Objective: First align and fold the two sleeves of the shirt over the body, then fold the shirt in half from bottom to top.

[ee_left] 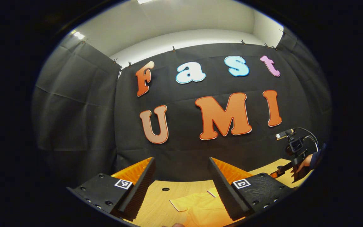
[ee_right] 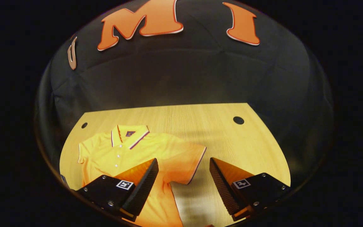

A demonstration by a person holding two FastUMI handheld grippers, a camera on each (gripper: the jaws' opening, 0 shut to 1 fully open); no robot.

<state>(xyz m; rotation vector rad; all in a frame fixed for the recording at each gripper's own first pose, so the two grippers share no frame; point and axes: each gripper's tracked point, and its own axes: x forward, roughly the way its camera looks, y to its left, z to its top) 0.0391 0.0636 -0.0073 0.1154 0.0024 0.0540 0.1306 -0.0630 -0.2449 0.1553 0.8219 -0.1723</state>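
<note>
A yellow polo shirt (ee_right: 128,151) lies flat, face up, on the wooden table (ee_right: 232,142), its striped collar (ee_right: 129,134) toward the far wall. Both short sleeves are spread out to the sides. My right gripper (ee_right: 183,160) is open and hovers over the sleeve (ee_right: 191,160) on the view's right, nothing between its fingers. In the left gripper view, my left gripper (ee_left: 181,159) is open too and points at the wall. Part of the shirt (ee_left: 200,209) shows low between its fingers. The right gripper (ee_left: 291,164), held by a hand, is far right there.
The table has small round holes (ee_right: 238,120) near its far corners and another hole (ee_left: 165,189) in the left gripper view. Black cloth walls (ee_right: 184,78) close the booth behind and beside the table. Bare wood lies to the right of the shirt.
</note>
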